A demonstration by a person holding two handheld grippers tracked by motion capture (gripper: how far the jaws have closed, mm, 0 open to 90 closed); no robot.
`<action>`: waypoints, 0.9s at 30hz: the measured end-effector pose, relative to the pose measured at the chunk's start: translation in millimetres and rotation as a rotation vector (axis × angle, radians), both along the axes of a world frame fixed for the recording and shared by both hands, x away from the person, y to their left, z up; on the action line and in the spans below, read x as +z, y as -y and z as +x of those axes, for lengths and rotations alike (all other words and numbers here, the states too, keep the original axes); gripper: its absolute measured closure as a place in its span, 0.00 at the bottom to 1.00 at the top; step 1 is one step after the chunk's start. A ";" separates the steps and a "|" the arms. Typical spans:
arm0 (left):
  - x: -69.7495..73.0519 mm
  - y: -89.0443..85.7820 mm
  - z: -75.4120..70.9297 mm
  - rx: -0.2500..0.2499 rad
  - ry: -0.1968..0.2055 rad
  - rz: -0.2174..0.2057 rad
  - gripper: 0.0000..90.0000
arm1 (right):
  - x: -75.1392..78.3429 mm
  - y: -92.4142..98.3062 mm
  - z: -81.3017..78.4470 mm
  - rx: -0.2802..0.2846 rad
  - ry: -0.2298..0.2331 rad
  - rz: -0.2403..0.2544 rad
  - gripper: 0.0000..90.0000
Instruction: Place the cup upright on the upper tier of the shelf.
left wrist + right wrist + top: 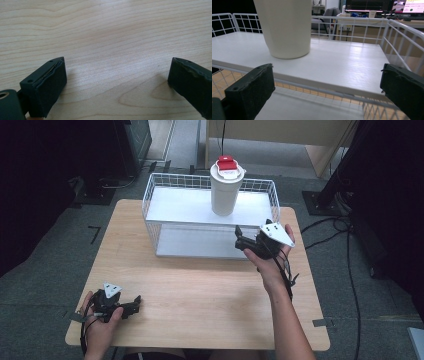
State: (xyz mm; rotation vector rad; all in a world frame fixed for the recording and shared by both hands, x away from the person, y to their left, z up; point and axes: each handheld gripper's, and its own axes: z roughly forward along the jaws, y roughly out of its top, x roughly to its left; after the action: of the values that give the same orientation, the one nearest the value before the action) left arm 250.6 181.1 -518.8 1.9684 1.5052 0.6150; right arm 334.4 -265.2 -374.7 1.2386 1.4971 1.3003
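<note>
A white cup with a red-topped lid stands upright on the upper shelf of a white wire rack at the far side of the tabletop. The right gripper is near the rack's front edge, fingers apart, empty. The left gripper rests low on the tabletop's near left corner, fingers apart, holding nothing.

I'm working in an office or lab: monitors and a chair behind, grey carpet, cables.
</note>
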 end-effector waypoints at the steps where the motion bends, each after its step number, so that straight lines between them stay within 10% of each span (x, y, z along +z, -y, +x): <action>1: 0.0 -0.1 0.1 -0.001 0.000 0.002 0.03 | -1.3 2.9 -3.0 -0.003 0.000 0.001 0.00; 27: 0.1 -0.1 0.0 -0.001 -0.002 0.000 0.03 | -66.7 60.1 -68.4 -0.075 -0.102 0.037 0.00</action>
State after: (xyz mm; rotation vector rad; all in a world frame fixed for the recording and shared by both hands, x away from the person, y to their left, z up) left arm 250.6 181.1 -518.7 1.9704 1.5048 0.6133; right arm 266.0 -325.3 -441.4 1.3903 1.4880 1.2371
